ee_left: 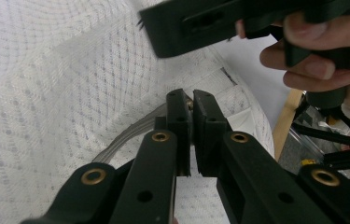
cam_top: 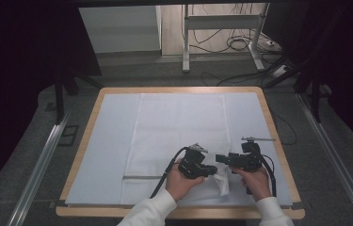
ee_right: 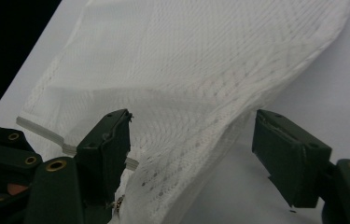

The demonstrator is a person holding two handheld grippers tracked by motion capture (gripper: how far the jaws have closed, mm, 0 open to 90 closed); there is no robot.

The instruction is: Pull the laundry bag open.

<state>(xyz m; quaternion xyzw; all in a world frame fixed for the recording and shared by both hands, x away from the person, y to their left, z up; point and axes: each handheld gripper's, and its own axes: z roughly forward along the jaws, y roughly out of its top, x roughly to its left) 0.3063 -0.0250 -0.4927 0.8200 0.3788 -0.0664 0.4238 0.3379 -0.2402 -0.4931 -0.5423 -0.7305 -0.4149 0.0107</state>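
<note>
Zipper pull (ee_left: 189, 105) in left tongs (ee_left: 192, 100), mesh bag (ee_right: 200, 93)

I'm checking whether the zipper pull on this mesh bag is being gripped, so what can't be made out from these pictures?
- Zipper pull: in the left gripper view the shut left tool covers what it pinches; a small metal glint between the jaws is too small to name.
- Zipper strip: in the right gripper view the open right tool hides its near end.
- Mesh bag: in the high view both hands cover its raised near corner.
</note>
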